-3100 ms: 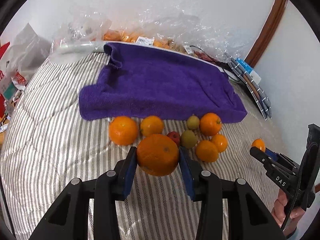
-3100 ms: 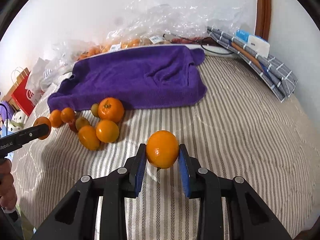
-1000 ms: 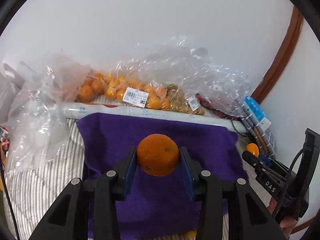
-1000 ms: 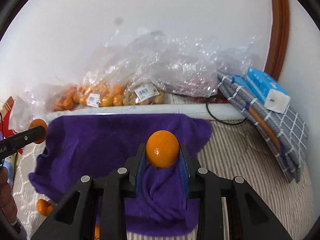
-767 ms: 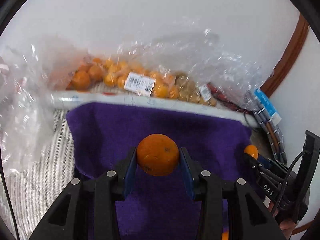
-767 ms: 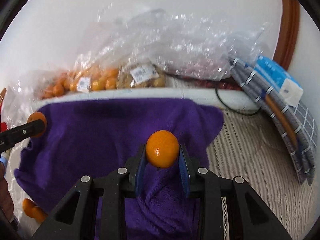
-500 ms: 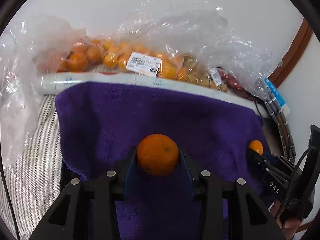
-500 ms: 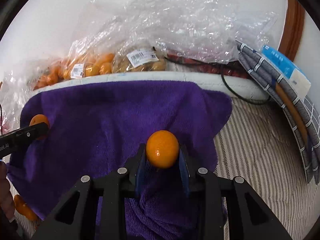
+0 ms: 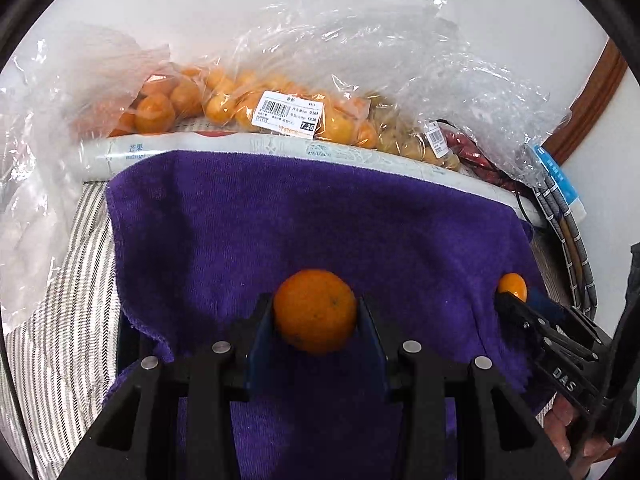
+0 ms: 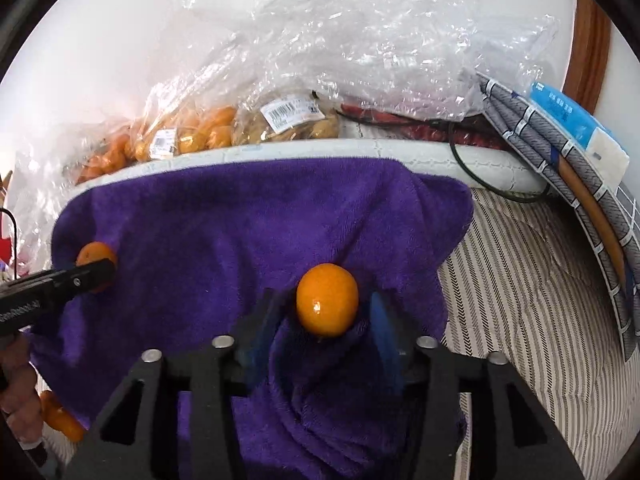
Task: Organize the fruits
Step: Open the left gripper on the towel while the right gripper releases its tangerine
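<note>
Oranges go down on the purple towel (image 9: 320, 216): our right gripper (image 10: 326, 316) is opening around its orange (image 10: 327, 305) near the towel's right edge; our left gripper (image 9: 316, 320) pinches its orange (image 9: 315, 310), so we let go gently.

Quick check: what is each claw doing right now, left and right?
Left claw: closed on the large orange.
Right claw: opening; the small orange sits between its pads on the purple towel, released.
</note>
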`<state>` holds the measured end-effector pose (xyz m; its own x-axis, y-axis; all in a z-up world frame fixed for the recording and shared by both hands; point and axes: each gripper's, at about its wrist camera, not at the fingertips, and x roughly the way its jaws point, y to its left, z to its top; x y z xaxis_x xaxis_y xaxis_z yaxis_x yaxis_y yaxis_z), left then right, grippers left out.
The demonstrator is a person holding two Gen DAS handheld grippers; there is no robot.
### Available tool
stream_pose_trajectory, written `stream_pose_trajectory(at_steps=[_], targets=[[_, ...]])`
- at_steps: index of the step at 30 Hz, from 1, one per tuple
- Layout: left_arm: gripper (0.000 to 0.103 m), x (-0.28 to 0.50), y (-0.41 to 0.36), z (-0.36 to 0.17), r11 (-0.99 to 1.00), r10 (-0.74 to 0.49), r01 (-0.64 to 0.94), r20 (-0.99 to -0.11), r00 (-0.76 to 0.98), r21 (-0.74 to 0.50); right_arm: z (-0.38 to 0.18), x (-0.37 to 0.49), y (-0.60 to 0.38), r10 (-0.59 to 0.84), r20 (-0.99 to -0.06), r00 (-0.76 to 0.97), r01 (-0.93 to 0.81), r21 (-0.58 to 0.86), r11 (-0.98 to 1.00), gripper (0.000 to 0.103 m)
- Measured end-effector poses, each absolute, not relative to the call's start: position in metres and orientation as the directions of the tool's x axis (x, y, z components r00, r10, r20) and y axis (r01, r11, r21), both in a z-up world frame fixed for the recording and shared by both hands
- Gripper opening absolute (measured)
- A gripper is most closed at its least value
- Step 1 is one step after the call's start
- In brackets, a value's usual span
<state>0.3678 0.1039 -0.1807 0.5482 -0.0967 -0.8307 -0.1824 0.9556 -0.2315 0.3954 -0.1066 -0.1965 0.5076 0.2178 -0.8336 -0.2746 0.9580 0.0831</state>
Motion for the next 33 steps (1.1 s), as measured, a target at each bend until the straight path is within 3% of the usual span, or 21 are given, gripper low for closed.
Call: stream_pose_trajectory(at_steps=[4, 7, 15, 23, 27, 33], targets=[[0.043, 0.36, 0.102, -0.165, 0.959, -0.073, -0.188, -0.823, 0.564, -0.214, -0.181, 0.387, -0.105, 0.19, -0.833, 0.519, -0.256, 0.061, 0.965, 0.068], [0.051, 0.345, 0.099, -0.149, 0.959, -0.069, -0.184, -0.806, 0.588, -0.216, -0.165, 0.375, -0.108, 0.165, -0.82, 0.547, -0.238, 0.037, 0.971, 0.068], [0.051, 0.294, 0.095, -0.113, 0.955, -0.04, -0.206, -0.778, 0.626, -0.215, -0.128, 0.327, -0.133, 0.2, -0.776, 0.599, -0.22, 0.08, 0.972, 0.068], [0.051, 0.23, 0.087, -0.079, 0.953, -0.004, -0.216, -0.724, 0.69, -0.211, -0.088, 0.268, -0.161, 0.129, -0.722, 0.679, -0.156, 0.03, 0.987, 0.068], [0.051, 0.202, 0.085, -0.073, 0.95, -0.013, -0.215, -0.715, 0.699, -0.227, -0.081, 0.244, -0.167, 0.148, -0.739, 0.657, -0.174, 0.043, 0.984, 0.068], [0.051, 0.167, 0.081, -0.067, 0.963, 0.054, -0.223, -0.699, 0.713, -0.153, -0.081, 0.213, -0.167, 0.181, -0.746, 0.641, -0.196, 0.069, 0.978, 0.067]])
